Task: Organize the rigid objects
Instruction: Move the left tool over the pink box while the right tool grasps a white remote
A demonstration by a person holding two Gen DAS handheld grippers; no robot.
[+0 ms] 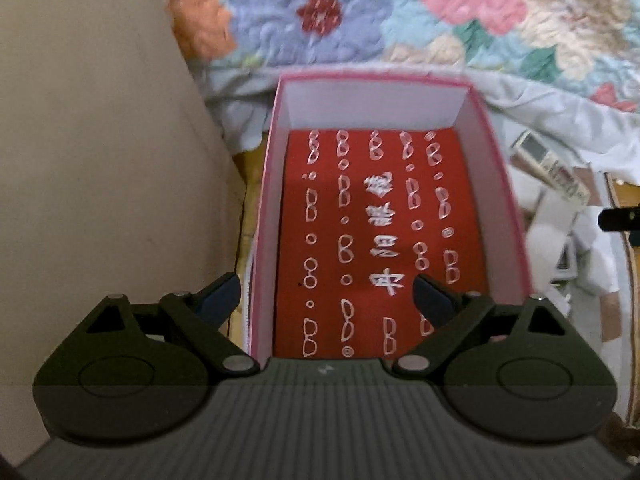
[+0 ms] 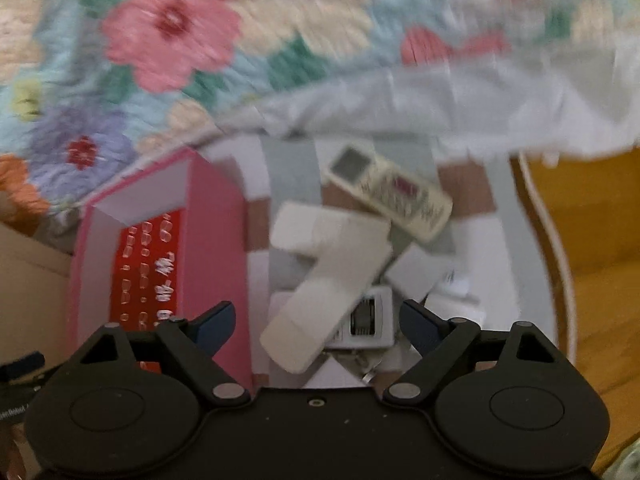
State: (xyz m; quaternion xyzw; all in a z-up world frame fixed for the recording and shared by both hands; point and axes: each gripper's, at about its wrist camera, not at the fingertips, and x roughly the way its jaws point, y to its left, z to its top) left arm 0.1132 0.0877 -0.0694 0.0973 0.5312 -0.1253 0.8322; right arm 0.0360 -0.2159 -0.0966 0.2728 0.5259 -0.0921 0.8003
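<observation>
Looking down the left wrist camera, I find the left claw [image 1: 326, 294] spread wide with nothing between its 2 blue-tipped fingers [image 1: 222, 298]. It hangs over the near end of an open pink box [image 1: 502, 200], one finger outside the box's left wall and the other above its interior. The box has white inner walls and a red liner [image 1: 464, 200] on its floor, printed with rows of small white spectacle shapes and a column of white characters. No loose item is visible inside. A beige wall [image 1: 92, 160] stands to the left of the box, and a floral quilt [image 1: 360, 12] lies beyond its far end.

On the right wrist camera (blurred in its upper part), the right claw [image 2: 316, 322] is likewise spread and pinching nothing. Between and just ahead of its fingers lies a long white remote [image 2: 328, 280], tilted, its lower end nearest the claw. Partly under that remote sits a small white adapter [image 2: 370, 320] with a dark socket. Farther off, a cream remote with a grey screen [image 2: 390, 192] lies diagonally, its lower edge touching or overlapping the white remote's far end; I cannot tell which. These 3 items rest on a checked cloth [image 2: 290, 176] of grey, white and brown patches. The pink box stands just left of the pile, and a wooden tabletop [image 2: 592, 248] shows at the right.
</observation>
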